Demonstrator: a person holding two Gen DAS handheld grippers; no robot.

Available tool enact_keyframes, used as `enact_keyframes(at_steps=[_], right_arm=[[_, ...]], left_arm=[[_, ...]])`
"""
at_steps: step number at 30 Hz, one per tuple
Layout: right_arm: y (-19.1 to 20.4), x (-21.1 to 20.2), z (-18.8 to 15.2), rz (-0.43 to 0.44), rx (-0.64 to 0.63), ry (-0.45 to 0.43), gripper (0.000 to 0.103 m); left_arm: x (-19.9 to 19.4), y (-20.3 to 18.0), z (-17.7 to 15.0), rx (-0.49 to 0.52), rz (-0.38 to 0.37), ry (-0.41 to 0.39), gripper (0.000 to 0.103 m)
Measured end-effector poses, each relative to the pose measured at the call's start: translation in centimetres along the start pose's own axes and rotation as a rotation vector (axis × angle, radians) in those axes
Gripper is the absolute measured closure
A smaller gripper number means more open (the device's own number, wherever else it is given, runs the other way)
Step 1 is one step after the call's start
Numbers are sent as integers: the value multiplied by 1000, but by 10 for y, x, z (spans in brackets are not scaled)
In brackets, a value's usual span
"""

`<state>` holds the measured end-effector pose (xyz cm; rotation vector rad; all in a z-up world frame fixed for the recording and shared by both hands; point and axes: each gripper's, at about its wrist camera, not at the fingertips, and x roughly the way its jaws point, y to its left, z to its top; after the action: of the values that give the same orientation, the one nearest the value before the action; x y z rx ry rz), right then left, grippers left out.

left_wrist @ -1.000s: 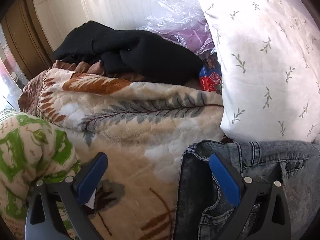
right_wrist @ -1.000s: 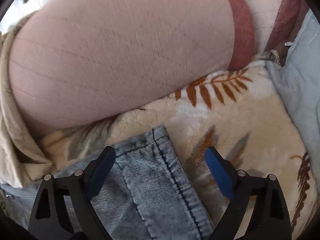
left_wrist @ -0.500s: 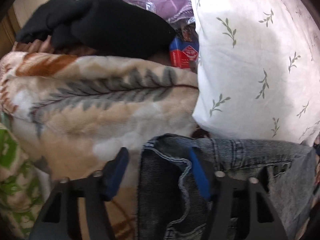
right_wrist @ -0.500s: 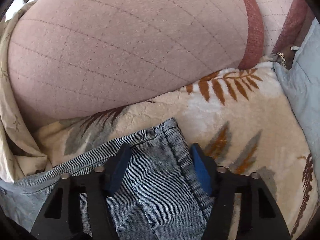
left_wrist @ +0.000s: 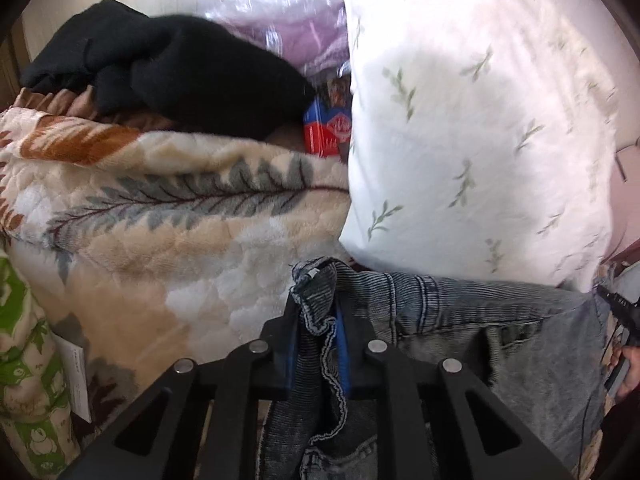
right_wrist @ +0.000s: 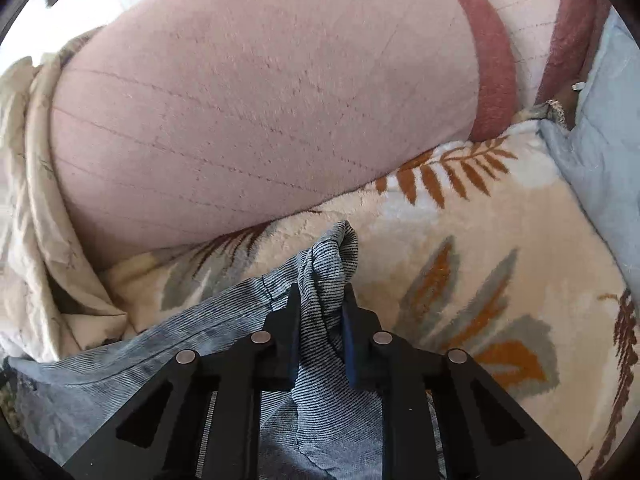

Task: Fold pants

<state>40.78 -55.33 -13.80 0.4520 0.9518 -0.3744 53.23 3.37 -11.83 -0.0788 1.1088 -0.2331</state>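
Denim everywhere rn: the jeans [left_wrist: 500,320] lie on a leaf-print fleece blanket [left_wrist: 168,248], waistband end right up against a white sprig-print pillow [left_wrist: 472,140]. Left gripper [left_wrist: 318,320] has just closed its jaws and is pinching a bunched bit of the waistband corner. Right gripper [right_wrist: 320,320] did the same w/ the hem corner of a leg [right_wrist: 332,264], below a big pink quilted cushion [right_wrist: 260,112]. Black garment [left_wrist: 172,68] sits behind the blanket.

We see faded blue-grey denim pants [left_wrist: 480,320] between our left claw's blue pads [left_wrist: 341,336], a cream blanket [left_wrist: 180,240] with grey and rust fern leaves left of it, a white green-sprigged pillow [left_wrist: 480,120] beyond, and a black garment [left_wrist: 180,64] behind the blanket.
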Motion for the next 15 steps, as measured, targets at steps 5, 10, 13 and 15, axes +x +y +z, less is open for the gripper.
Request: enact_keyframes(at_steps=[5,10,13,15], right_arm=[[-6,-37,-9,43,39,-45,88],[-31,-77,-17,101,77,-76,88],[-45,-105,-29,131,86,-98,88],[-67,-117,-37,147,100,-110,88]], left_arm=[[-47,1,-11,1,-67,-54,86],[-105,-24,-34,65,-123,-104,86],[-136,-29,-62,98,-146,-137,85],[-153,-26,-81,115,-153,-153,85]])
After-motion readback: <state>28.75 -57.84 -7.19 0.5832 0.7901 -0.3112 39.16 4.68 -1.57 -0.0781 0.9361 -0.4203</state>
